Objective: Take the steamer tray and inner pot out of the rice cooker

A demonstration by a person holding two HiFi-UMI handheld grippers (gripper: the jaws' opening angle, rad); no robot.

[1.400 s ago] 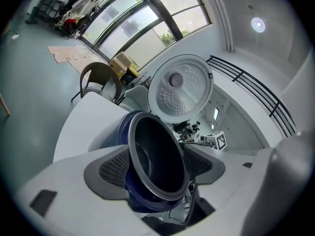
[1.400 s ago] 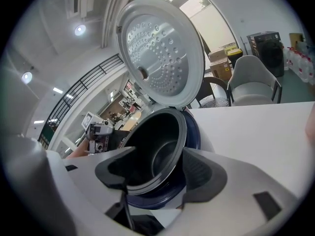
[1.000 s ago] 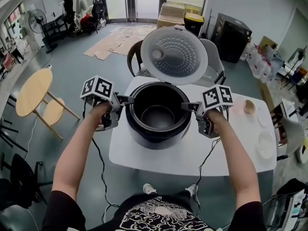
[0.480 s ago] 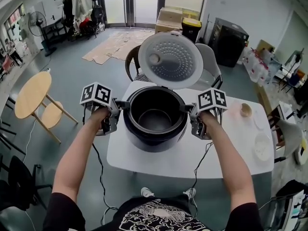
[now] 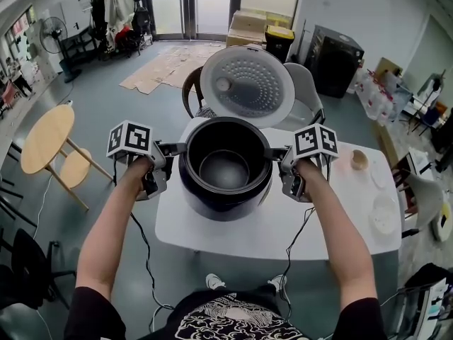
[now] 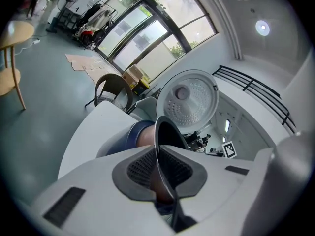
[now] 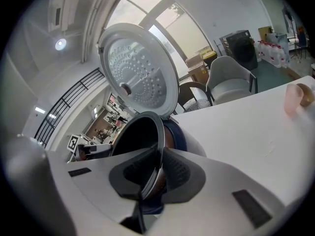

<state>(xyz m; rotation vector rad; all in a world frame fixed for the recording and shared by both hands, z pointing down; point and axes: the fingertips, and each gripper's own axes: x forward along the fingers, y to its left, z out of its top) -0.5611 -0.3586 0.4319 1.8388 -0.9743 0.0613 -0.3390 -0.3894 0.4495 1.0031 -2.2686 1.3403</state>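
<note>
My left gripper (image 5: 172, 147) and my right gripper (image 5: 276, 153) have both just been closing, and each now pinches the thin rim of the inner pot (image 5: 225, 170), with a pad on either side of the metal and almost no gap left. The pot hangs between my two sets of jaws, gripped at opposite edges. It looks partly raised out of the rice cooker (image 5: 226, 205), whose lid (image 5: 248, 85) stands open beyond my jaws. I see no steamer tray inside the pot, so I judge that step done. A pale round dish (image 5: 388, 214) lies on the table (image 5: 212, 241) out past my right jaws, but I cannot tell whether it is the tray. Left to do: bring the pot clear of the cooker and set it down.
</note>
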